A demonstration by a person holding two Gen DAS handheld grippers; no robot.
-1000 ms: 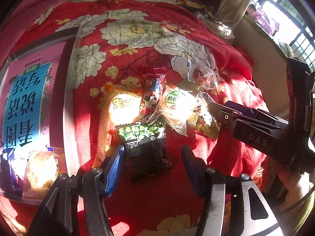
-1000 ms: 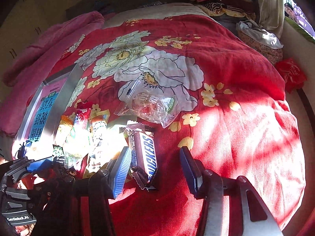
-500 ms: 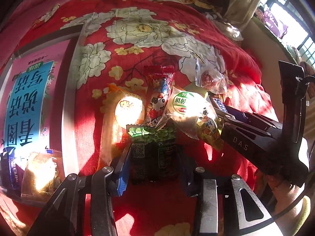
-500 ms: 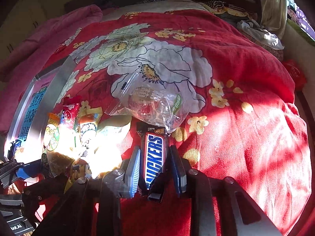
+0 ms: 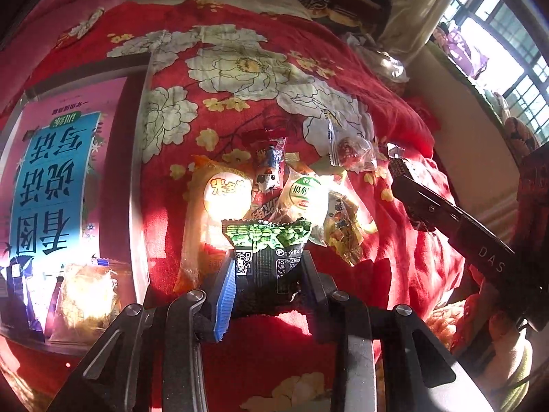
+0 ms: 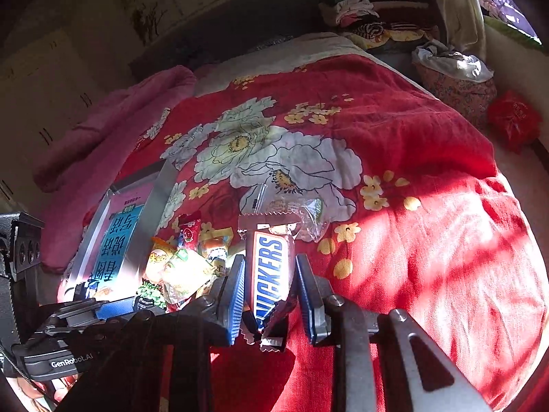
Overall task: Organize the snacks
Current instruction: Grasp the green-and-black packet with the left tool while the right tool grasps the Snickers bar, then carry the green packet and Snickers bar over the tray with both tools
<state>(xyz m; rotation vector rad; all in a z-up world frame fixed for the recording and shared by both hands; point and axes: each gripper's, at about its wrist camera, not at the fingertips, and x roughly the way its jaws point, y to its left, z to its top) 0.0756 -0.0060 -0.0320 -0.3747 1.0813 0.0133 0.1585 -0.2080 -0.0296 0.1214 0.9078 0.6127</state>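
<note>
red floral blanket (image 6: pixel 394 144) covers bed; window (image 5: pixel 507 34) sunlit.

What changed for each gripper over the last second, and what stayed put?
Both grippers closed on snacks and lifted. The left gripper, open a second ago, now clamps the green pea packet. The right gripper closed on the Snickers bar and raised it. The remaining snack pile, clear candy bag and tray stayed put.

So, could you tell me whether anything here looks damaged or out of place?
Nothing looks spilled or torn. The loose snacks lie in an overlapping heap on the blanket. The pea packet buckles slightly in the left claw.
</note>
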